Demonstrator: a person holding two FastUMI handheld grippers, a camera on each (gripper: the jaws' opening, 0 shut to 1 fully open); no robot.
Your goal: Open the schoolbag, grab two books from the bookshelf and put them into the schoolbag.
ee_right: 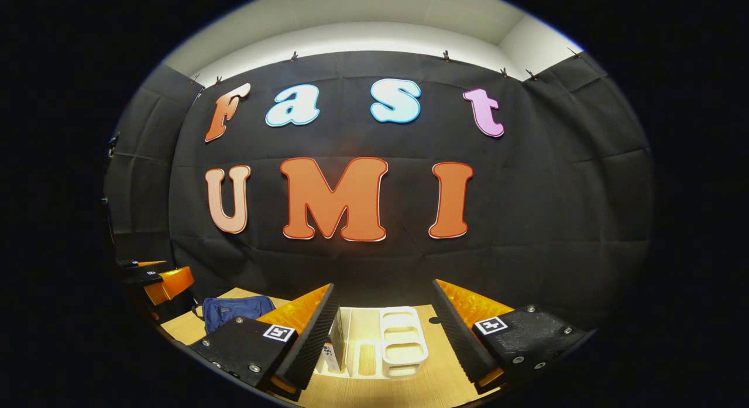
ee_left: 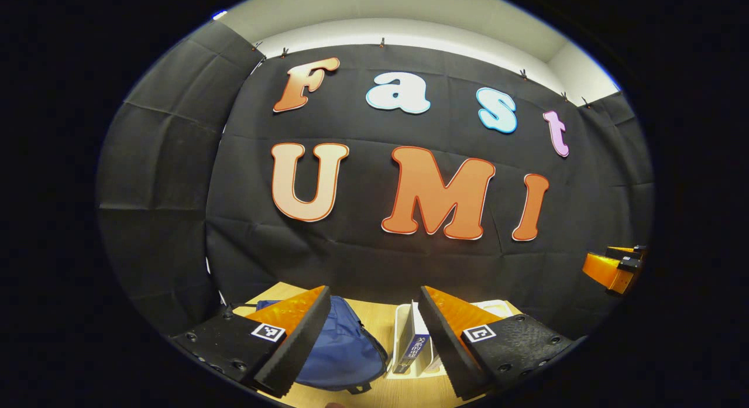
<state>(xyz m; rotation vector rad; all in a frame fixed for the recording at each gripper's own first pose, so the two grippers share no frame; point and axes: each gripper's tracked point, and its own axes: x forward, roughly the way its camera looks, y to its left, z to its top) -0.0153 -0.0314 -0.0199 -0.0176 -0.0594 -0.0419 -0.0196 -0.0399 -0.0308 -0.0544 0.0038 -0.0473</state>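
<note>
A: Both grippers hover high, fingers spread wide and holding nothing: left gripper [ee_left: 374, 343], right gripper [ee_right: 386, 332].

B: The blue schoolbag [ee_left: 342, 352] lies closed (apparently) on the tabletop [ee_left: 380, 323] at lower centre; books [ee_left: 416, 343] stand in the white bookshelf [ee_right: 402, 340] just beside it.

A: The opening step looks unstarted. Best bet: one gripper pins the fabric, the other pulls the zipper steadily.

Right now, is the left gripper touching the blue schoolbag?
Apart. In the left gripper view the left gripper is open and held above the table, with the schoolbag lying farther off between and beyond its fingers; neither finger meets the fabric.
</note>
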